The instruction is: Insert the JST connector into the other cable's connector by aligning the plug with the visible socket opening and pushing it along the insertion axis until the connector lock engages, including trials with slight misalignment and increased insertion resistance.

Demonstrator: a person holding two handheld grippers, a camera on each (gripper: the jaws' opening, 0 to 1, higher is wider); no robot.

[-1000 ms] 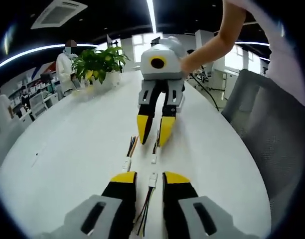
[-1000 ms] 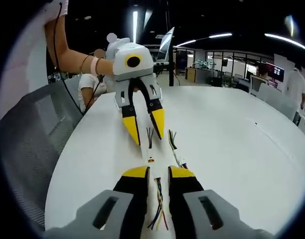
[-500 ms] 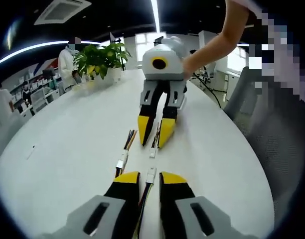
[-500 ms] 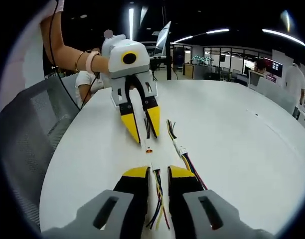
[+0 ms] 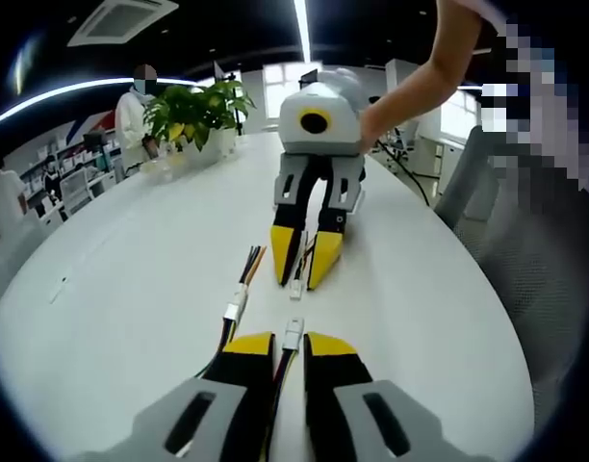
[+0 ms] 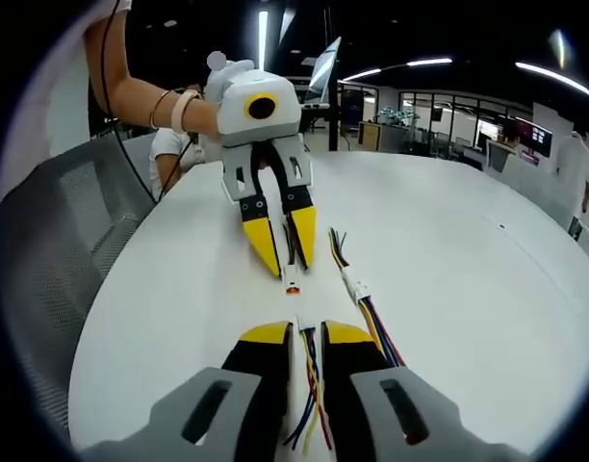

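Observation:
In the left gripper view my left gripper [image 5: 290, 345] is shut on a multi-coloured cable, and its white JST connector [image 5: 293, 334] sticks out past the yellow tips. Facing it, my right gripper [image 5: 301, 271] is shut on the other cable, whose white connector [image 5: 295, 288] points back at mine. A short gap separates the two connectors, roughly in line. The right gripper view has the same pair reversed: my right gripper [image 6: 306, 335] pinches coloured wires [image 6: 310, 385], and the left gripper [image 6: 289, 265] holds a small connector [image 6: 292, 285].
A spare cable [image 5: 236, 308] with a white connector lies beside the held pair on the white table [image 5: 131, 279], also the spare cable [image 6: 356, 288] seen from the other side. A potted plant [image 5: 193, 111] stands far back. A grey chair [image 6: 54, 260] flanks the table edge. People stand in the background.
The two grippers have drawn closer together, so the gap between the facing connectors has shrunk. Both stay shut on their cables.

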